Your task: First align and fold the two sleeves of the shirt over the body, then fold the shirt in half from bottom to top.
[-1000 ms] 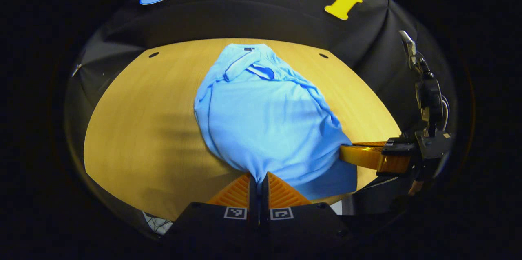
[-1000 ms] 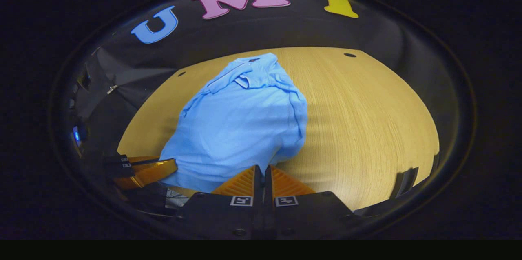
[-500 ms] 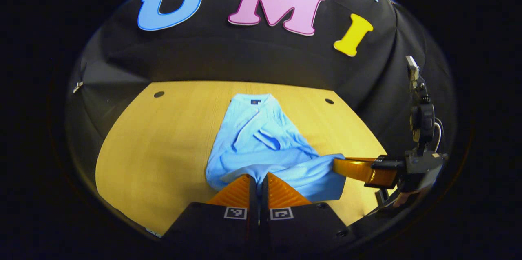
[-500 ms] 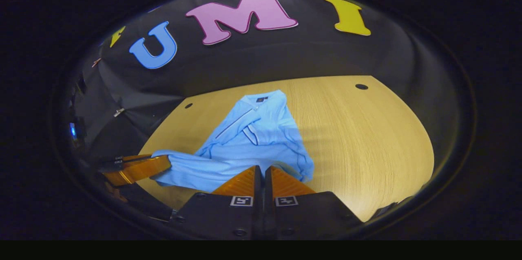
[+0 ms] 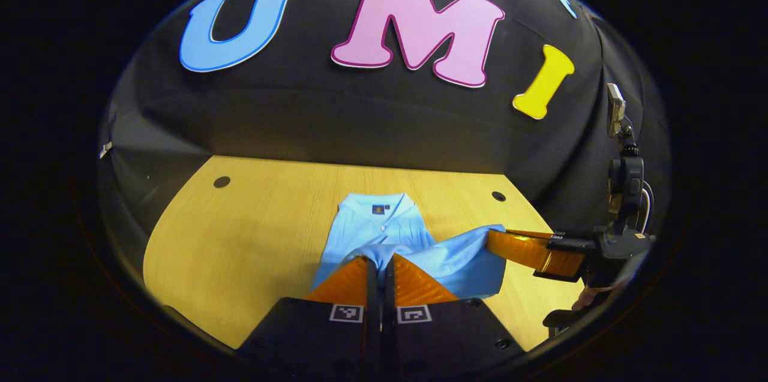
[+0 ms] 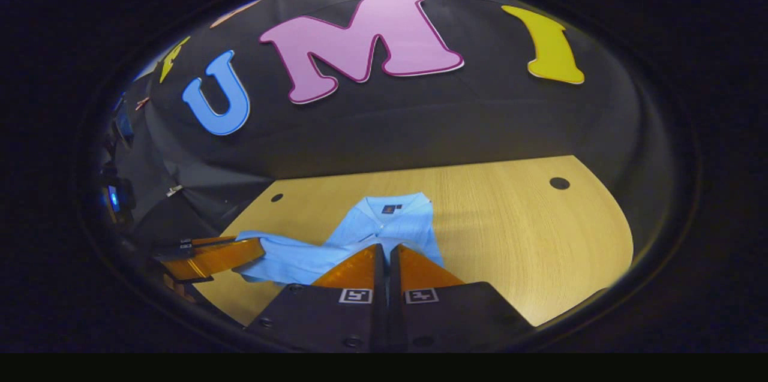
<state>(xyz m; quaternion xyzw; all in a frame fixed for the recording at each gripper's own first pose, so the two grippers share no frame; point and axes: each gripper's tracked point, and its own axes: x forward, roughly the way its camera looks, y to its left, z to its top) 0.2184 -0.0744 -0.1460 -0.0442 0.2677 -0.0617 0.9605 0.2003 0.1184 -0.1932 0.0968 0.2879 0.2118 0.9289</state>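
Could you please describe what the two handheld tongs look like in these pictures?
Each of the tongs has a black body carrying two small square black-and-white markers, seen on the left tongs and the right tongs. In the left gripper view, a black handle mount with a looping cable rises behind the right tongs.

- I see the desk (image 5: 240,238), light wood with a fine grain and a rounded outline; in the right gripper view its bare part (image 6: 528,232) spreads wide to the right.
- Two small dark round holes sit near its far edge: one at far left (image 5: 222,182), one at far right (image 5: 498,196).
- Behind the desk hangs the booth's black cloth wall (image 5: 360,124), loosely creased.
- A small light clip (image 5: 106,149) sits on the wall at left.
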